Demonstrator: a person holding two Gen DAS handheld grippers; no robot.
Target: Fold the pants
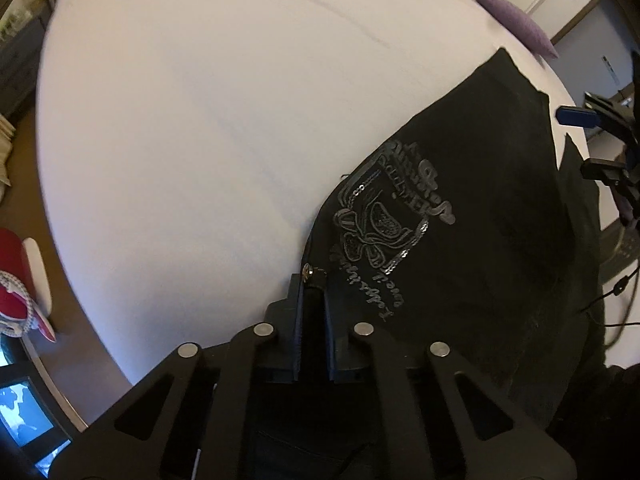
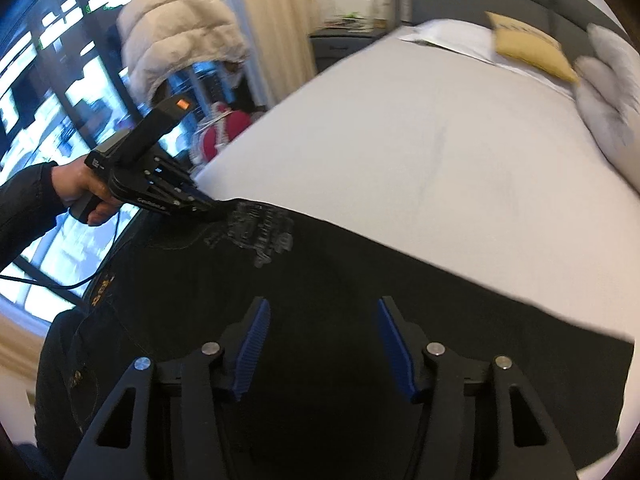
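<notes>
Black pants (image 1: 480,208) with a silver sequin emblem (image 1: 392,216) lie across the near corner of a white bed (image 1: 200,120). My left gripper (image 1: 313,292) is shut on the pants' edge beside a metal rivet, with dark cloth pinched between its blue pads. The right wrist view shows the same gripper (image 2: 208,202), held by a hand (image 2: 80,188), biting the pants (image 2: 320,264) next to the emblem (image 2: 260,228). My right gripper (image 2: 324,320) stands open just above the dark cloth, its blue pads (image 2: 256,344) wide apart. It appears at the far right (image 1: 572,142) in the left wrist view.
A purple pillow (image 1: 516,20) lies at the bed's far side. A yellow cushion (image 2: 528,46) and a grey fluffy pillow (image 2: 612,92) sit by the grey headboard. A white puffy jacket (image 2: 180,28) hangs near the window, a red item (image 2: 228,128) below it.
</notes>
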